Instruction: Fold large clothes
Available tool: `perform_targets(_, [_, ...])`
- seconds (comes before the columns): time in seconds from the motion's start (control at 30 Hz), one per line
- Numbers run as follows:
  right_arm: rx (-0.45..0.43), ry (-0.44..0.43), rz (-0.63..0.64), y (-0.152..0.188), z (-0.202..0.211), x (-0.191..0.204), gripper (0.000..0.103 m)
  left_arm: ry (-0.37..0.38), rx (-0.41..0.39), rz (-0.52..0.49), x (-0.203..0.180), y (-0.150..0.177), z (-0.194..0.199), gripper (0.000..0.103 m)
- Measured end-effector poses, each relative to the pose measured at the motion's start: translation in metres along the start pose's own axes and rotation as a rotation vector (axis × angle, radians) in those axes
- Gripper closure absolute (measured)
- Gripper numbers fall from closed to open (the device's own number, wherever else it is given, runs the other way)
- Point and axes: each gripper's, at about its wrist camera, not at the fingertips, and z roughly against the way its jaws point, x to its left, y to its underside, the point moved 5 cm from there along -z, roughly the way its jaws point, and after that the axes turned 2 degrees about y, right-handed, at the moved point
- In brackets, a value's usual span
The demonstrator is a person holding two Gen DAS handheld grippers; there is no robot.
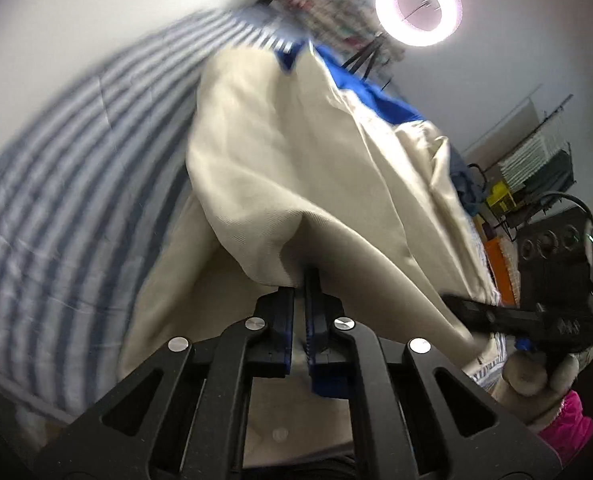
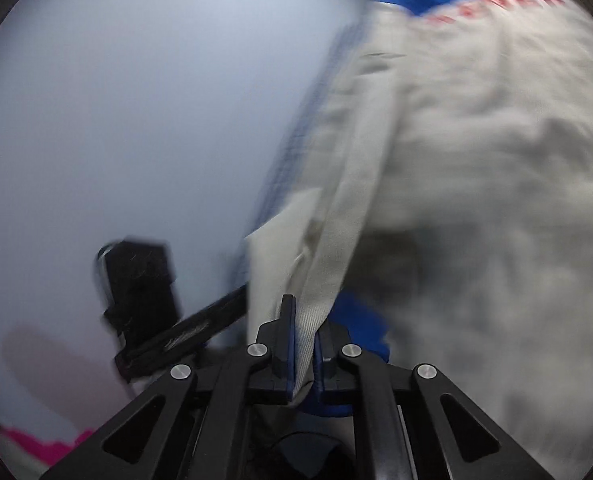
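Observation:
A large cream garment (image 1: 296,168) with blue trim (image 1: 372,92) hangs lifted over a blue-and-white striped bed cover (image 1: 76,184). My left gripper (image 1: 302,276) is shut on a fold of its cream cloth. My right gripper (image 2: 302,316) is shut on another edge of the same garment (image 2: 476,184), whose blue band with red letters (image 2: 492,4) shows at the top. The right gripper also shows at the right of the left wrist view (image 1: 508,316), and the left gripper shows at the left of the right wrist view (image 2: 156,312). Both views are motion-blurred.
A ring light (image 1: 418,6) glows on the ceiling. Shelves with boxes (image 1: 536,168) and a black device (image 1: 556,256) stand at the right. A pink sleeve (image 1: 568,420) and a gloved hand (image 1: 536,372) hold the right gripper. A white wall (image 2: 136,120) fills the left.

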Motion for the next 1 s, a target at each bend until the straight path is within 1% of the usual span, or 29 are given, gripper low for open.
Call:
perform_targets(0.03, [0.006, 0.030, 0.049, 0.006, 0.001, 0.010, 0.098, -0.006, -0.005, -0.015, 0.001, 0.000, 0.005, 0.100])
perform_targets(0.07, [0.030, 0.076, 0.068, 0.009, -0.004, 0.010, 0.098, -0.029, -0.001, -0.036, 0.002, 0.002, 0.011, 0.101])
perform_targets(0.1, [0.080, 0.144, 0.071, 0.013, -0.012, 0.003, 0.094, -0.043, 0.012, -0.041, 0.006, 0.004, 0.013, 0.101])
perform_targets(0.17, [0.163, 0.242, 0.054, 0.016, -0.027, -0.018, 0.087, -0.066, 0.048, -0.030, 0.017, 0.012, 0.014, 0.101])
perform_targets(0.2, [0.179, 0.265, 0.031, 0.016, -0.029, -0.028, 0.079, -0.073, 0.065, -0.019, 0.023, 0.016, 0.014, 0.101])
perform_targets(0.23, [0.166, 0.247, 0.017, 0.013, -0.027, -0.030, 0.072, -0.072, 0.070, -0.007, 0.026, 0.018, 0.014, 0.101])
perform_targets(0.3, [0.121, 0.226, 0.011, 0.005, -0.018, -0.033, 0.065, -0.065, 0.074, 0.055, 0.039, 0.023, 0.017, 0.101])
perform_targets(0.37, [0.094, 0.204, 0.015, -0.001, -0.010, -0.035, 0.061, -0.033, 0.084, 0.102, 0.048, 0.027, 0.021, 0.099])
perform_targets(0.4, [0.091, 0.189, 0.008, -0.001, -0.005, -0.036, 0.058, -0.028, 0.086, 0.113, 0.051, 0.029, 0.023, 0.096])
perform_targets(0.43, [0.090, 0.180, 0.005, 0.002, -0.003, -0.037, 0.052, -0.027, 0.088, 0.113, 0.053, 0.032, 0.026, 0.083])
perform_targets(0.47, [0.091, 0.164, 0.001, 0.004, -0.002, -0.037, 0.050, -0.024, 0.092, 0.111, 0.054, 0.034, 0.027, 0.064])
perform_targets(0.5, [0.091, 0.148, -0.003, 0.006, -0.001, -0.038, 0.047, -0.014, 0.090, 0.106, 0.053, 0.035, 0.028, 0.058])
perform_targets(0.53, [0.090, 0.125, -0.009, 0.016, 0.004, -0.039, 0.047, -0.011, 0.087, 0.101, 0.053, 0.037, 0.029, 0.054])
perform_targets(0.63, [0.074, 0.044, -0.033, 0.027, 0.005, -0.039, 0.047, -0.016, 0.100, 0.052, 0.046, 0.041, 0.022, 0.054])
perform_targets(0.7, [0.067, 0.012, -0.025, 0.035, -0.001, -0.035, 0.047, -0.019, 0.119, 0.019, 0.041, 0.042, 0.011, 0.054])
perform_targets(0.77, [0.076, 0.017, 0.005, 0.039, -0.009, -0.030, 0.047, -0.007, 0.136, 0.006, 0.037, 0.043, -0.003, 0.054])
perform_targets(0.83, [0.094, 0.060, 0.057, 0.041, -0.021, -0.025, 0.046, 0.034, 0.134, 0.019, 0.035, 0.042, -0.012, 0.054])
perform_targets(0.87, [0.107, 0.094, 0.085, 0.041, -0.029, -0.023, 0.047, 0.040, 0.134, 0.016, 0.033, 0.041, -0.014, 0.061])
perform_targets(0.9, [0.130, 0.113, 0.099, 0.041, -0.039, -0.022, 0.060, 0.049, 0.140, 0.009, 0.030, 0.040, -0.016, 0.077])
perform_targets(0.93, [0.156, 0.104, 0.098, 0.041, -0.045, -0.020, 0.081, 0.059, 0.155, 0.014, 0.027, 0.039, -0.017, 0.102])
perform_targets(0.97, [0.173, 0.094, 0.089, 0.040, -0.048, -0.018, 0.082, 0.071, 0.157, 0.029, 0.023, 0.037, -0.012, 0.102])
perform_targets(1.0, [0.164, 0.061, 0.084, 0.038, -0.045, -0.012, 0.088, 0.086, 0.142, 0.036, 0.019, 0.034, -0.001, 0.102])
